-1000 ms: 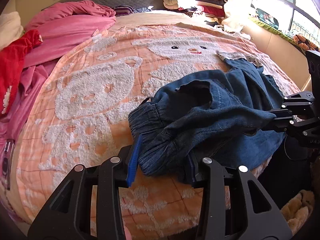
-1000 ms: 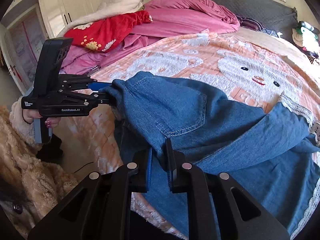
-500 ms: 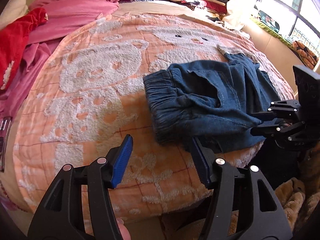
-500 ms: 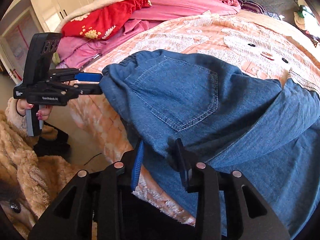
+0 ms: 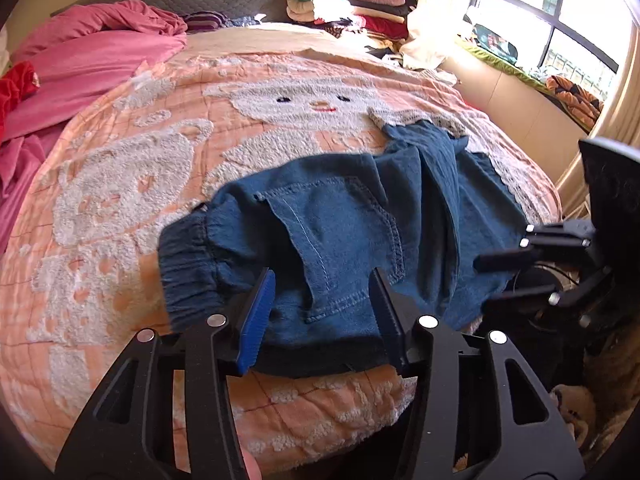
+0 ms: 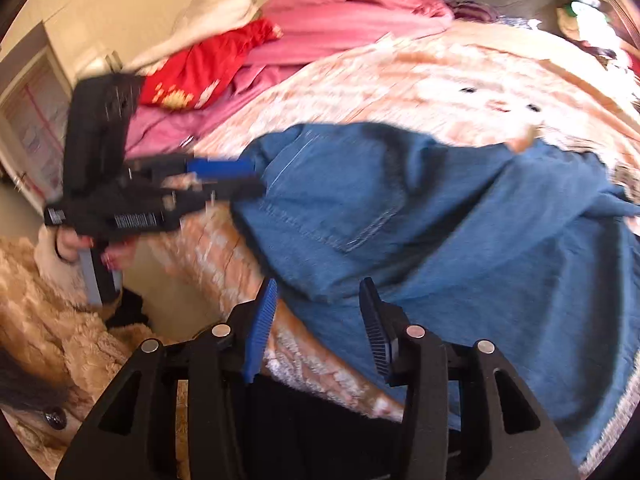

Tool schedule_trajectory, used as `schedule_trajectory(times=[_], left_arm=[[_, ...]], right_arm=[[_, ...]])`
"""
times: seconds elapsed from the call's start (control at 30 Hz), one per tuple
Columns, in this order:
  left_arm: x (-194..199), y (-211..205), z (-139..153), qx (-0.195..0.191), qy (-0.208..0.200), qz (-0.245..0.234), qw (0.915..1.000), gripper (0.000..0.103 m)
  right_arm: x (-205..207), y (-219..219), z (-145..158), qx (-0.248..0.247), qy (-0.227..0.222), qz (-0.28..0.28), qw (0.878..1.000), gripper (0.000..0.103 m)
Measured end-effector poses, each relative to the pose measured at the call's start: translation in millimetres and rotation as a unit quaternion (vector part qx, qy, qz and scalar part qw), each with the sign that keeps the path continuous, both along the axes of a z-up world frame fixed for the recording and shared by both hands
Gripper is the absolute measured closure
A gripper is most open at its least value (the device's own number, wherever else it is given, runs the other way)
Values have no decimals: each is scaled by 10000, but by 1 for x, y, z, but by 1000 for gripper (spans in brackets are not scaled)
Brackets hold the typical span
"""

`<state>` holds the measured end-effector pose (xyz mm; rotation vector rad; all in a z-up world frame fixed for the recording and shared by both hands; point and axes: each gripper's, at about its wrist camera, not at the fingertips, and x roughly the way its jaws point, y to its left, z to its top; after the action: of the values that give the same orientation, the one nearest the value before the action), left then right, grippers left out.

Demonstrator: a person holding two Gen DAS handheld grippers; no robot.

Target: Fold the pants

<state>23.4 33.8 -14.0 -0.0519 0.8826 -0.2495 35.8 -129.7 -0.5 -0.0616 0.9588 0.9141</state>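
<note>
Pants point(image 5: 340, 240) waistband elastic plain from left wrist only.

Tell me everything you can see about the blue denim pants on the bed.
The denim pants are blue, soft and rumpled, with a gathered elastic waistband, a stitched back pocket and pale lace-like trim at the leg hems. They lie partly folded near the edge of the peach teddy-bear blanket. The left claw stands open around the waist end; the right claw is open at the fabric's edge. Neither visibly pinches the fabric.

Blue denim pants point(image 5: 340, 232), crumpled on the bed.
Elastic waistband at my seven o'clock, lace-trimmed legs toward one o'clock.
</note>
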Motion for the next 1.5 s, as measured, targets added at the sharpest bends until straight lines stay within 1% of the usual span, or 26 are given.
schedule_trajectory(times=[0.07, 0.13, 0.17, 0.2, 0.3, 0.37, 0.4, 0.47, 0.53, 0.57, 0.6, 0.67, 0.7, 0.77, 0.8, 0.87, 0.97, 1.03, 1.2, 1.23, 1.3, 1.37, 1.47, 1.5], left_arm=[[1, -3, -17, 106, 249, 35, 9996, 66], [3, -1, -35, 247, 510, 147, 9983, 68], [2, 0, -41, 218, 600, 178, 9978, 70], [0, 1, -44, 198, 592, 173, 9979, 70], [-7, -2, -45, 370, 512, 104, 9979, 70], [-8, 1, -46, 328, 520, 105, 9981, 70], [-8, 2, -46, 288, 526, 106, 9981, 70], [-9, 4, -44, 216, 525, 115, 9983, 70], [-12, 6, -40, 144, 452, 109, 9988, 70], [-13, 6, -36, 87, 392, 83, 9992, 70], [-15, 7, -30, 22, 336, 56, 9994, 70], [-20, 8, -18, -94, 238, 34, 9997, 70], [-21, 8, -12, -153, 187, 13, 9997, 69], [-25, 7, 3, -218, 7, -50, 9998, 65], [-25, 5, 10, -220, -89, -97, 9997, 62], [-25, -3, 22, -235, -268, -227, 9991, 60], [-18, -26, 30, -293, -412, -598, 9969, 58], [-7, -45, 28, -288, -407, -823, 9954, 58], [23, -90, 16, -468, -219, -1226, 9911, 58], [27, -97, 13, -489, -184, -1273, 9905, 57], [39, -105, 4, -496, -103, -1268, 9906, 58], [51, -107, -5, -565, 12, -1180, 9914, 58], [68, -108, -18, -576, 120, -999, 9933, 58], [72, -108, -23, -587, 173, -956, 9935, 62]], right_arm=[[4, -13, 6, 108, -87, -279, 9995, 61], [9, -18, 10, 161, -148, -446, 9988, 60], [12, -16, 10, 146, -168, -468, 9987, 60], [15, -12, 10, 135, -180, -467, 9987, 60], [26, 5, 9, 118, -138, -351, 9992, 60], [35, 16, 4, 16, -62, -296, 9995, 59], [39, 20, -3, -119, -18, -327, 9994, 58], [50, 22, -19, -484, 236, -465, 9975, 57], [59, 18, -37, -662, 583, -658, 9939, 57], [58, 14, -42, -650, 671, -717, 9930, 57], [56, 9, -40, -495, 678, -730, 9938, 57], [49, -4, -26, -258, 549, -798, 9950, 57], [45, -12, -18, -190, 407, -871, 9952, 57], [41, -31, 2, -83, 137, -1073, 9941, 57], [40, -40, 11, -81, 22, -1205, 9927, 57], [40, -59, 28, -97, -215, -1467, 9889, 57], [47, -75, 47, -198, -464, -1807, 9822, 56], [54, -84, 55, -268, -610, -2013, 9773, 52], [85, -87, 65, -493, -801, -2272, 9693, 52], [91, -84, 66, -566, -857, -2302, 9677, 48], [103, -76, 67, -767, -979, -2336, 9643, 38], [115, -69, 66, -853, -1047, -2286, 9641, 38], [140, -59, 60, -897, -960, -2242, 9656, 38], [148, -55, 58, -927, -926, -2220, 9662, 38]])
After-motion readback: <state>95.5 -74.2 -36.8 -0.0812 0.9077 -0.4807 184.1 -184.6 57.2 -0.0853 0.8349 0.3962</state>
